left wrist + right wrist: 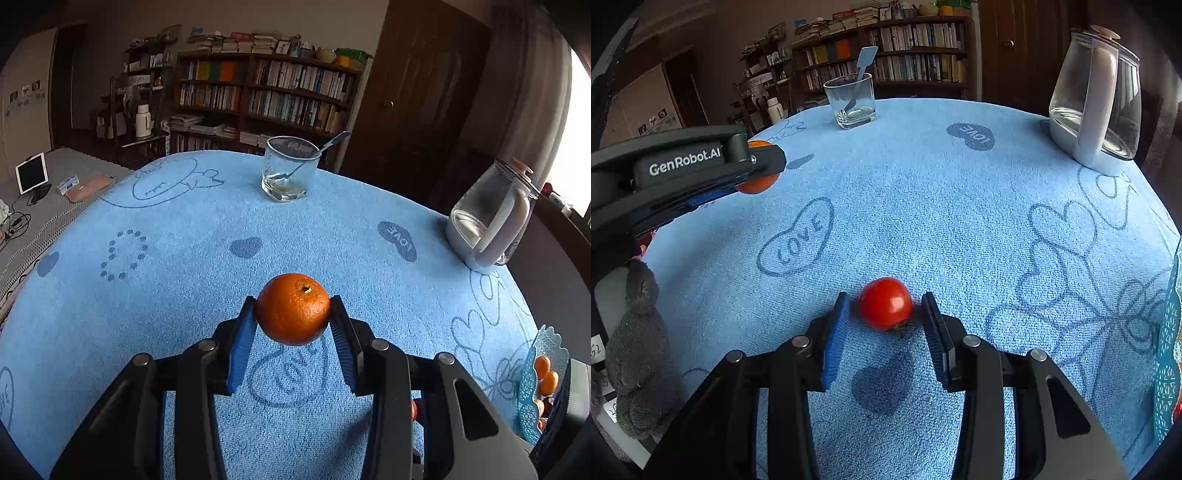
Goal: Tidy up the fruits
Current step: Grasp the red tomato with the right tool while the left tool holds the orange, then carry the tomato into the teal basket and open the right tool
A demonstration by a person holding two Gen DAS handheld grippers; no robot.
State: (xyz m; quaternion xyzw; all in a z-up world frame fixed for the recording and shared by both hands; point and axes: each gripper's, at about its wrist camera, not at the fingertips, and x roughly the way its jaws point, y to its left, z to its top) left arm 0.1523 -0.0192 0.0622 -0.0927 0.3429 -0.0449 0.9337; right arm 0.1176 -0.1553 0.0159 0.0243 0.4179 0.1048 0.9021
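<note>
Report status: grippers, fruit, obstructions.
Left gripper shut on orange, lifted. Right gripper around tomato on cloth, pad contact unclear. Nothing in the way.

Daylight from blown-out window (pixel 576 122) at right; room behind dim; sharp focus; strong fisheye edge warping.

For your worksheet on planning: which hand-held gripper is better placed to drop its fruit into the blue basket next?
Right: the blue basket sits at its right edge, closer than to the left hand-held gripper holding the orange.
</note>
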